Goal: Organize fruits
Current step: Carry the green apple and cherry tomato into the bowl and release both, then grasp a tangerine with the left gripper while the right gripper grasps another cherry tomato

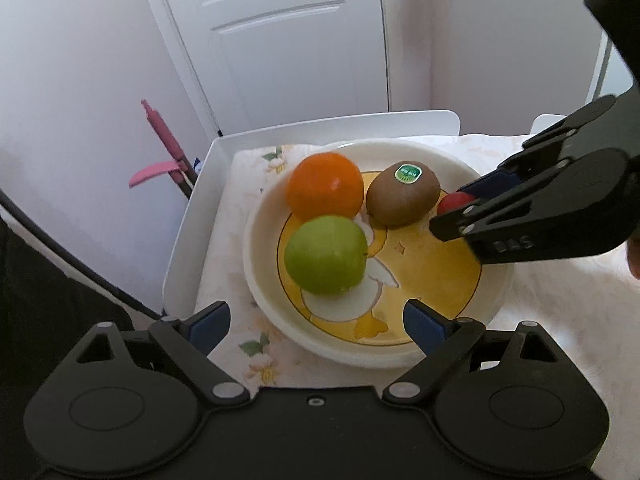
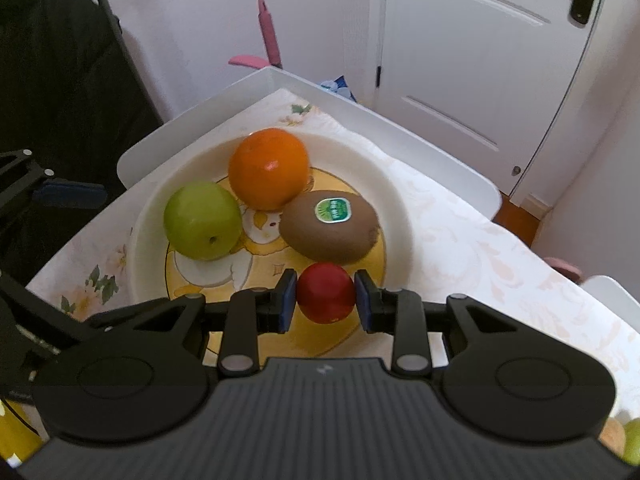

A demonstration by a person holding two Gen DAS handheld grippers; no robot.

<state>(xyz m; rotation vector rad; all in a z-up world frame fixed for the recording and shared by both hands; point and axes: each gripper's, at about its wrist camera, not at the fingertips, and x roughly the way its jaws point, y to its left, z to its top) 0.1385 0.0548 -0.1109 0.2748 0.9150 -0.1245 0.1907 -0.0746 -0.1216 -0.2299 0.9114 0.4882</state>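
Note:
A white bowl with a yellow duck print (image 1: 256, 248) (image 2: 148, 216) holds an orange (image 1: 325, 186) (image 2: 269, 168), a green apple (image 1: 326, 255) (image 2: 202, 227) and a kiwi with a green sticker (image 1: 403, 193) (image 2: 329, 226). My right gripper (image 2: 326, 298) (image 1: 454, 206) is shut on a small red fruit (image 2: 326, 296) (image 1: 454, 201) and holds it over the bowl's near side, next to the kiwi. My left gripper (image 1: 316, 326) is open and empty over the bowl's near rim; one of its fingers (image 2: 68, 196) shows in the right wrist view.
The bowl sits on a floral cloth (image 1: 240, 344) (image 2: 460, 240) inside a white tray (image 1: 188, 232) (image 2: 400, 128). A white door (image 1: 288, 40) and a pink handled tool (image 1: 164, 148) stand behind. More fruit (image 2: 628, 440) shows at the right wrist view's bottom right corner.

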